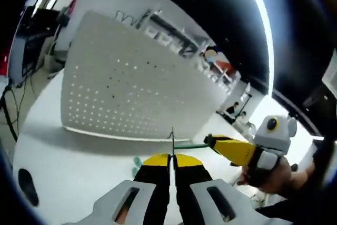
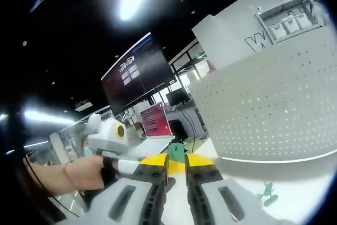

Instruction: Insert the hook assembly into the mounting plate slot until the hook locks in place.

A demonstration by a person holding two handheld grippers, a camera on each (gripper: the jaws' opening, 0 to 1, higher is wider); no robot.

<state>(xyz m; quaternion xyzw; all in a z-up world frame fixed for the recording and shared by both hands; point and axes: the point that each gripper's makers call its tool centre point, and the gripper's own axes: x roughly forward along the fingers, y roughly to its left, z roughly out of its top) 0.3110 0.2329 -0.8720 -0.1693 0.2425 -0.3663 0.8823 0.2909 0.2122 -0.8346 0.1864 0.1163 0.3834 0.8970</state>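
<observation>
My left gripper [image 1: 171,160] is shut on a thin metal mounting plate [image 1: 172,139], seen edge-on and standing straight up from between the yellow jaw tips. The right gripper [image 1: 211,141] reaches in from the right, held by a hand. It is shut on a green hook piece [image 1: 190,145] whose thin end meets the plate's edge. In the right gripper view my right gripper [image 2: 176,163] pinches the green hook piece [image 2: 177,153] between its yellow tips. The left gripper [image 2: 108,136] sits just to its left in a person's hand.
A large white perforated pegboard [image 1: 131,88] [image 2: 274,104] stands upright on the white table [image 1: 68,167] behind both grippers. A small green part [image 2: 268,193] lies on the table near the board's foot, and another green part [image 1: 137,160] beside my left jaws. Screens and desks fill the room behind.
</observation>
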